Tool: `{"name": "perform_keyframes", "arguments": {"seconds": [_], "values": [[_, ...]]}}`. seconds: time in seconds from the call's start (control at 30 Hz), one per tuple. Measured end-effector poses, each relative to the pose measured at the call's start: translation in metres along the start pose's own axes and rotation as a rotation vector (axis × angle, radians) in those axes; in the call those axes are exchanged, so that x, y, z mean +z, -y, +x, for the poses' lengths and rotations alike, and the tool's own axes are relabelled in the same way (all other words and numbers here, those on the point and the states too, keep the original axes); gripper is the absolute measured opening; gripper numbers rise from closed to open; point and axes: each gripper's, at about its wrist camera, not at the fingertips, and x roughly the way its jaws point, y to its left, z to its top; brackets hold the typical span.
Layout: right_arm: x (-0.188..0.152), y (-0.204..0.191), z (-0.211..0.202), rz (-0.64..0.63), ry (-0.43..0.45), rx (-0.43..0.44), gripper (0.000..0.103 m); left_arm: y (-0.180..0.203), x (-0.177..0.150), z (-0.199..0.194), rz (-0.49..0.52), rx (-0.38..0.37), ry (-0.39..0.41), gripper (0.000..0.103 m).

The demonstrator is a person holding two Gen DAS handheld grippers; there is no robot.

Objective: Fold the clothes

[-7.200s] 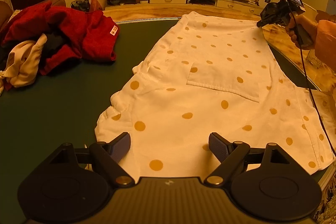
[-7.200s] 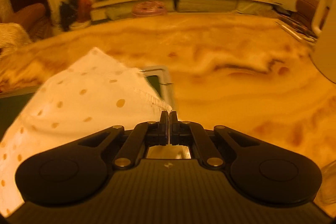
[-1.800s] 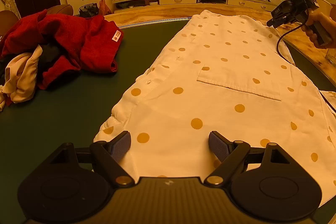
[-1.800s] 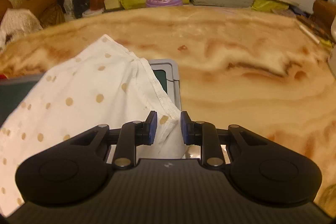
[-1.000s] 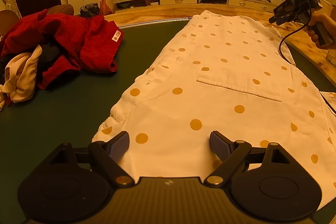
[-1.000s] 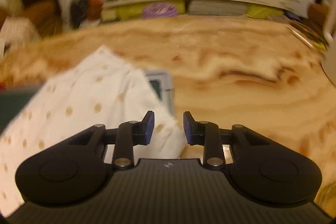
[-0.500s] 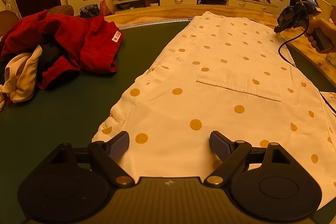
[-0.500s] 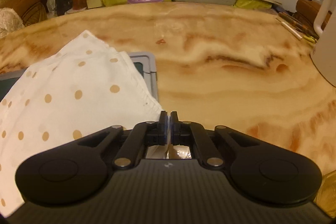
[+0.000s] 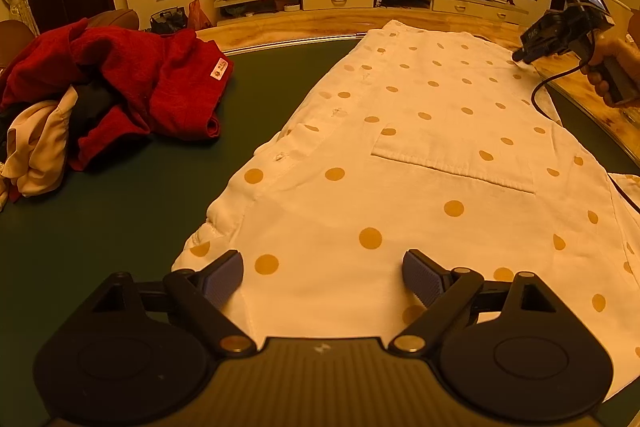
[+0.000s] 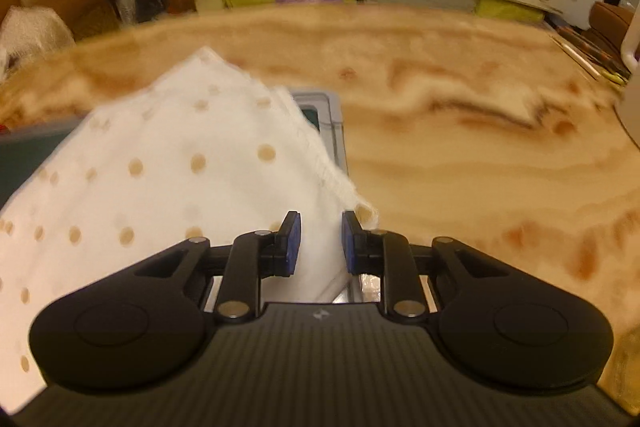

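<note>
A white cotton shirt with yellow polka dots (image 9: 420, 155) lies spread flat on the dark green tabletop (image 9: 120, 211). The left gripper (image 9: 322, 273) hovers over its near hem, jaws spread wide and empty. The right gripper (image 10: 318, 243) has just been opening its jaws; the shirt's far corner sits loosely between them (pads not pressing). A heap of red cloth (image 9: 132, 83) lies well left.

Shirt (image 9: 420, 155) flat on the mat (image 9: 120, 227), clothes pile (image 9: 108, 91) to its left, well apart.
</note>
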Motion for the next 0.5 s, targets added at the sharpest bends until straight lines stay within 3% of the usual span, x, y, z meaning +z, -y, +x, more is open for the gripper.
{"name": "perform_keyframes", "arguments": {"seconds": [0.13, 0.33, 0.5], "values": [[-0.001, 0.017, -0.025, 0.073, 0.028, -0.026, 0.027, 0.000, -0.001, 0.000, 0.016, -0.007, 0.010, 0.091], [-0.039, 0.021, -0.139, 0.044, 0.156, 0.130, 0.029, 0.009, 0.003, -0.023, 0.062, 0.031, 0.013, 0.088], [-0.105, 0.018, -0.242, 0.030, 0.238, 0.207, 0.055, 0.022, -0.002, -0.065, 0.056, -0.029, 0.033, 0.089]]}}
